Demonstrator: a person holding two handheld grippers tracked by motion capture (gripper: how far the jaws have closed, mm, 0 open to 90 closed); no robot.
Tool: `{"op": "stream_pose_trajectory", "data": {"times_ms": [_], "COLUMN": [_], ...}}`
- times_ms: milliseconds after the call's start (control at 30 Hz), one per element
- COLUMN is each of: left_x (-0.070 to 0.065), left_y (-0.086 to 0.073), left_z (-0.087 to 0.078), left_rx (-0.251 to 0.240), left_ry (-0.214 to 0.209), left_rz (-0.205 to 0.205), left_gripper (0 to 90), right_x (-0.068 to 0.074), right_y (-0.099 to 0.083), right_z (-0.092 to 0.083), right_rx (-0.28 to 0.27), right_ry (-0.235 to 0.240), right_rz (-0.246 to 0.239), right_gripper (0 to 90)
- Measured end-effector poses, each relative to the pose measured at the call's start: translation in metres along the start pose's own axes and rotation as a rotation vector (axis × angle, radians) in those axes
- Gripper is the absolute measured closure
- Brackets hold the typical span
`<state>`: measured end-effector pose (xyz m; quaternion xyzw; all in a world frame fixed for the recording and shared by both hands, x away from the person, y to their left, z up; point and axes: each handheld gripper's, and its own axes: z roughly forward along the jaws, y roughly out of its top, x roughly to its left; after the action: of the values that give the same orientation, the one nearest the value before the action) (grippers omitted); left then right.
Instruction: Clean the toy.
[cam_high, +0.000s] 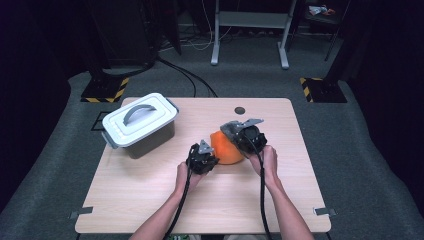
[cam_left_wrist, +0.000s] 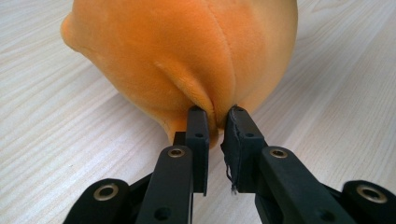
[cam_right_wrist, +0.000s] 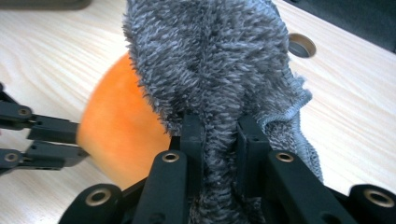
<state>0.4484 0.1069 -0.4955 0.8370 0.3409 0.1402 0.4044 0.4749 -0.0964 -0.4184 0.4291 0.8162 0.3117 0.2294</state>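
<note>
An orange plush ball (cam_high: 227, 150) lies mid-table. My left gripper (cam_high: 212, 155) comes at it from the near left. In the left gripper view the left gripper (cam_left_wrist: 215, 116) is shut on a pinched fold of the plush (cam_left_wrist: 187, 51). My right gripper (cam_high: 234, 136) hangs over the ball's far right side. In the right gripper view the right gripper (cam_right_wrist: 219, 126) is shut on a grey fuzzy cloth (cam_right_wrist: 210, 56), which drapes against the orange ball (cam_right_wrist: 116, 126). The left gripper's jaws reach in from that view's left edge.
A white lidded box (cam_high: 141, 124) with a grey handle stands at the table's back left. A round hole (cam_high: 240, 110) sits near the table's far edge, also seen as the hole (cam_right_wrist: 301, 45) behind the cloth. Bare wooden tabletop (cam_high: 150, 200) lies in front.
</note>
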Motion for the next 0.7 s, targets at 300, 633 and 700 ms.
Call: {"op": "stream_pose_trajectory", "data": {"times_ms": [300, 633, 700], "left_x": [0.001, 0.002, 0.003], "left_y": [0.0, 0.0, 0.0], "left_z": [0.001, 0.001, 0.001], "left_rx": [0.006, 0.017, 0.02], "left_ry": [0.005, 0.005, 0.003], "left_rz": [-0.003, -0.002, -0.002], "left_gripper": [80.7, 80.6, 80.6], "right_x": [-0.029, -0.049, -0.051], "right_y": [-0.017, -0.039, -0.045], "right_z": [0.006, 0.031, 0.038], "right_rx": [0.038, 0.123, 0.154], "right_ry": [-0.038, -0.015, -0.01], "right_rz": [0.083, 0.145, 0.164], "right_gripper": [76.2, 76.1, 76.1]}}
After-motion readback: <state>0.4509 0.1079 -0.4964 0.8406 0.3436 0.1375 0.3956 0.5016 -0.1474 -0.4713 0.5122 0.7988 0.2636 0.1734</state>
